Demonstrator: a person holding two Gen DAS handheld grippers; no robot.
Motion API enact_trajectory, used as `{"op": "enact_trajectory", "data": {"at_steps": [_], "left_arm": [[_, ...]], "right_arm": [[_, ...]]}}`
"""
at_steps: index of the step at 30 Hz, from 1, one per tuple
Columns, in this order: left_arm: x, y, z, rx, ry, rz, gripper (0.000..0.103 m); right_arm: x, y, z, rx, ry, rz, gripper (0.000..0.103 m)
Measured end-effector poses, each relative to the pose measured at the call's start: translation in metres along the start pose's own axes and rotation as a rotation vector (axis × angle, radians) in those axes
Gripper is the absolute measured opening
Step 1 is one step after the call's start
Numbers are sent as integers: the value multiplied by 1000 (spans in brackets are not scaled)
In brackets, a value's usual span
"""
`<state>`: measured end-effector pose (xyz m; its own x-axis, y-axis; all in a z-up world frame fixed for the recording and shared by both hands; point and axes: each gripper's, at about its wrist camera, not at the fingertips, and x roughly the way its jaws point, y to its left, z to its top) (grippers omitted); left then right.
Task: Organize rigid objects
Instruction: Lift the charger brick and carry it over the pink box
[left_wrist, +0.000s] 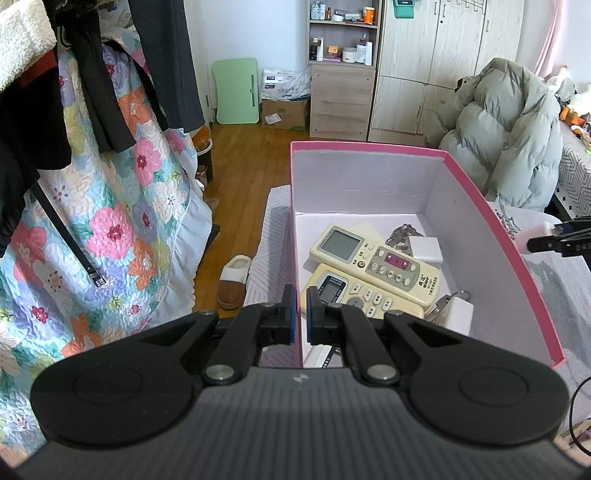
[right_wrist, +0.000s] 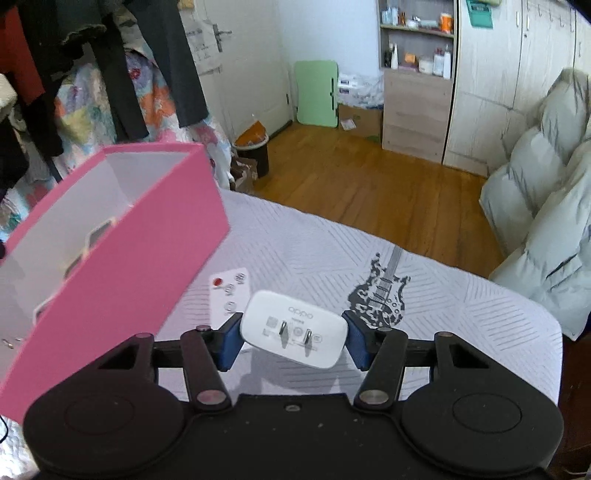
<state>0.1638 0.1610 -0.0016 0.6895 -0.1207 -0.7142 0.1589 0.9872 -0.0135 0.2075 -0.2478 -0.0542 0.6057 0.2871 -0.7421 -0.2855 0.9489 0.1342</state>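
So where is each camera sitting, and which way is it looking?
Left wrist: sits on the left gripper, looking forward and down into the pink box holding remotes; its own nearly shut jaws straddle the box's left wall.
Right wrist: sits on the right gripper, looking across the bed at the wooden floor; its jaws hold a white charger.
Shared: the pink box, green board, shelf and puffy jacket.
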Motion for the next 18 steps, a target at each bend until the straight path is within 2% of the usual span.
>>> {"op": "enact_trajectory", "data": {"at_steps": [5,9,11,15,17,18], "left_arm": [[0,0,0,0,-1,-1,4],[0,0,-1,1,-9,-3,4],[0,1,-2,0,-12,-6,4],[0,1,-2,0,-11,-7,4],[0,1,-2,-2,-14,-8,4],[0,0,-2,-2,-12,-8,4]], "right_arm": [[-30,23,7,-44,-62,37,62],[-53,46,20,-78,-127,109,62],[-58,57,30,-80,-149,172,62],[-49,79,58,-59,-120,395,62],[-35,95,70,-79,-94,437,62],[-26,105,75,-101,-79,430,62]]}}
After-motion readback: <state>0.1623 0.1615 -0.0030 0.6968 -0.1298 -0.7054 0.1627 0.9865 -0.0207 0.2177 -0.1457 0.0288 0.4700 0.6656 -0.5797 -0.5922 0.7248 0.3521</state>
